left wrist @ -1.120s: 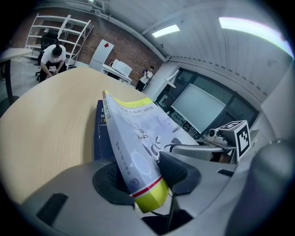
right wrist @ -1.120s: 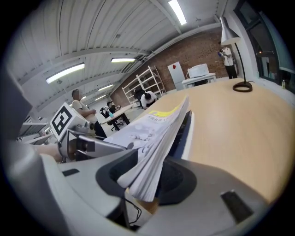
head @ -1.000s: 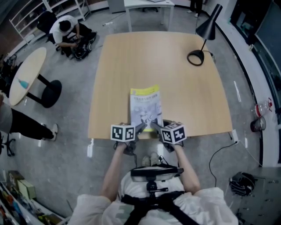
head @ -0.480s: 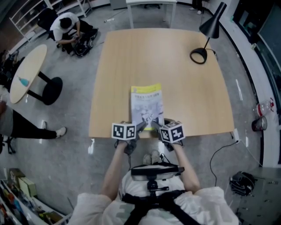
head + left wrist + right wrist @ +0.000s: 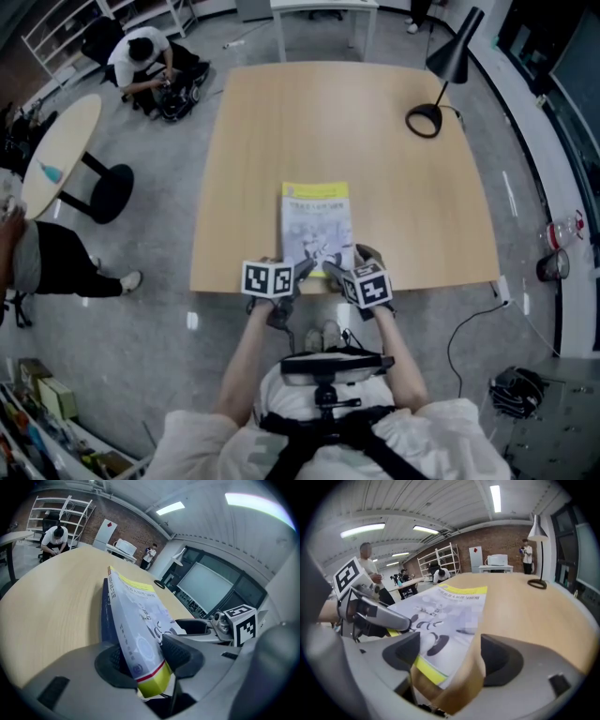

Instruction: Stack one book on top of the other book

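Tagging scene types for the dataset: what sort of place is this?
Probably an open lab or workshop-style office: a brick wall with white shelving, a wooden table with a black desk lamp, and a person crouched on the floor.

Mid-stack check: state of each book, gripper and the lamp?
White-and-yellow paperback book: lying on the dark blue book, near corner clamped.
Dark blue book: flat on the wooden table, underneath.
Left gripper: jaws shut on the paperback.
Right gripper: jaws have just been opening, book corner loose between them.
Black desk lamp: upright, far corner.
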